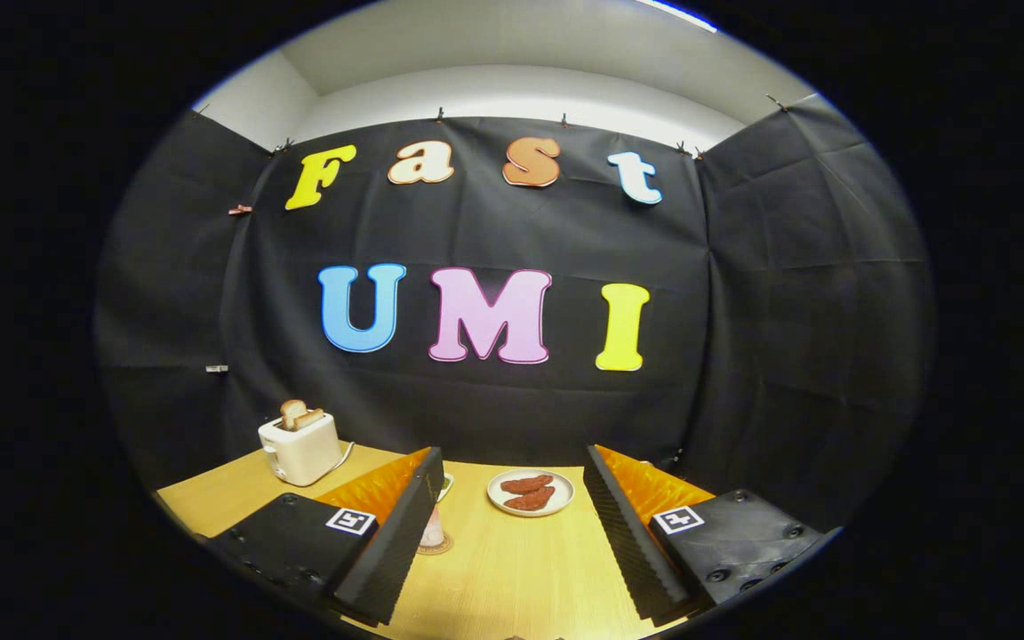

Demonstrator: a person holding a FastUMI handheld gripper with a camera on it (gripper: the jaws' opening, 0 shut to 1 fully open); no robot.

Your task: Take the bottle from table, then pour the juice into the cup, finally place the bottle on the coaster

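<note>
Right, your gripper (512,533) is spread wide with nothing between the fingers, high over the wooden table (512,569).

Partly hidden behind your left finger (396,533) sits a pale pinkish vessel (432,529) on a round coaster (435,544); you can't tell from here whether it's the cup or the bottle, and nothing else shows as the bottle. Whichever it proves, judge it light, smooth-walled, likely slippery and easy to tip, so you'd want to grip across the mid-body, not the rim. Ahead between your fingers lies a white plate (531,508) with two reddish pieces of food (527,492). Off beyond the left finger stands a white toaster (300,449) with bread slices (297,414) poking up. No brand or label reads; each finger carries a square marker tag (351,521).
</note>
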